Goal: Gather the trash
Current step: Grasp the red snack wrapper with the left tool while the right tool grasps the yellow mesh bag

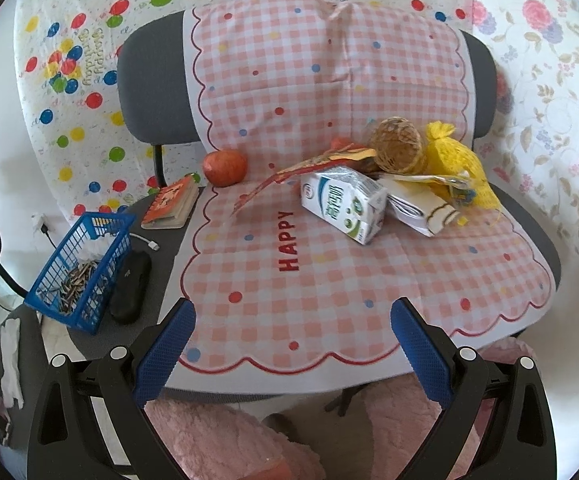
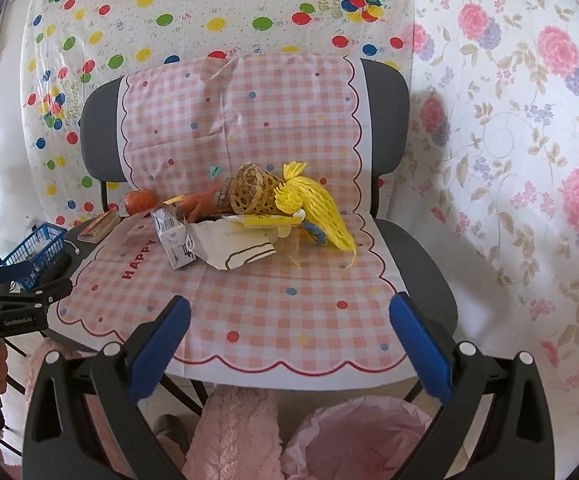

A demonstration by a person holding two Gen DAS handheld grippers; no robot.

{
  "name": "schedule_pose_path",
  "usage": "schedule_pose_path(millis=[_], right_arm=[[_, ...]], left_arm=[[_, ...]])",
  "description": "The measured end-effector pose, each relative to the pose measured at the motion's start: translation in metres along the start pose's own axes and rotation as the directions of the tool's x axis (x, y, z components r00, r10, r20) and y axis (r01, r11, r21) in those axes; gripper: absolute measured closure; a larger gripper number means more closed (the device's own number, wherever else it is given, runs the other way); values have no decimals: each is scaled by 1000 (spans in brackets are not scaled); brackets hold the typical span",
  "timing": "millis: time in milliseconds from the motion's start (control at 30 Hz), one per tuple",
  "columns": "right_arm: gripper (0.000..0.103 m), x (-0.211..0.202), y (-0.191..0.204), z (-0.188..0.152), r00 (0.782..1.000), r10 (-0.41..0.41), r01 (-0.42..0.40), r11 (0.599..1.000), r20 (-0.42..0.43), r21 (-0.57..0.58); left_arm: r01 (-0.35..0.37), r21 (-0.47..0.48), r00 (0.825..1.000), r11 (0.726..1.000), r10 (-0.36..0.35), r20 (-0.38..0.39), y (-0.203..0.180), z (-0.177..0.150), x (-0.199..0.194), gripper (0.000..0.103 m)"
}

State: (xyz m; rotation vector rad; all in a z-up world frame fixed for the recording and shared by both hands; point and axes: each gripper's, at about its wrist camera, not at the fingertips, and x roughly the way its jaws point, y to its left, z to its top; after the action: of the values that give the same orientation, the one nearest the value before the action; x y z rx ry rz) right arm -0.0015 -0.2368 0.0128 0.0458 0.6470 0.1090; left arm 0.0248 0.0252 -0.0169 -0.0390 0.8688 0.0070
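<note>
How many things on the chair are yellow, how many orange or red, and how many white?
Yellow: 1, the mesh bag
Orange or red: 2, the apple and the small book
White: 2, the milk carton and the paper bag
Total: 5

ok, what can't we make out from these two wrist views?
- Orange wrappers: right wrist view, mostly hidden behind the milk carton.
- Pink-lined bin: right wrist view, cut off by the bottom edge and gripper arm.
- Blue basket contents: left wrist view, too small behind its mesh.
- Carton print: unreadable in both views.
</note>
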Motion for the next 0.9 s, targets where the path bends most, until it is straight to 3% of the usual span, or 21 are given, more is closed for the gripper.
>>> schedule_pose_path(millis=[67,100,367,667,700,733,767,900], right_arm=[[6,8,-3,5,1000,18,-18,1000,-14,18],[6,14,-3,8,1000,11,-11,1000,-23,8],[6,57,-6,29,999,-47,47,999,-5,-27],[6,100,-4,54,999,-49,49,998,13,-45],[6,104,-5,57,999,-41,42,998,4,-39],[6,108,-6,59,999,-33,33,999,-6,-29],[6,112,-8,62,1000,-11,11,1000,-19,-9],[6,123,-14,69,999,34,-33,999,-27,38]], left_arm=[[-4,-11,999,1000,5,40,6,8,7,6],[28,-45,994,999,-23,107,11,11,10,7],[-29,-39,997,999,32,74,29,42,42,9],[-56,3,995,998,55,78,38,73,84,14],[-54,9,995,999,53,80,38,74,88,17],[-46,25,995,999,44,85,38,77,93,30],[-44,45,996,998,40,84,37,78,98,33],[-51,108,994,993,40,103,37,85,123,38]])
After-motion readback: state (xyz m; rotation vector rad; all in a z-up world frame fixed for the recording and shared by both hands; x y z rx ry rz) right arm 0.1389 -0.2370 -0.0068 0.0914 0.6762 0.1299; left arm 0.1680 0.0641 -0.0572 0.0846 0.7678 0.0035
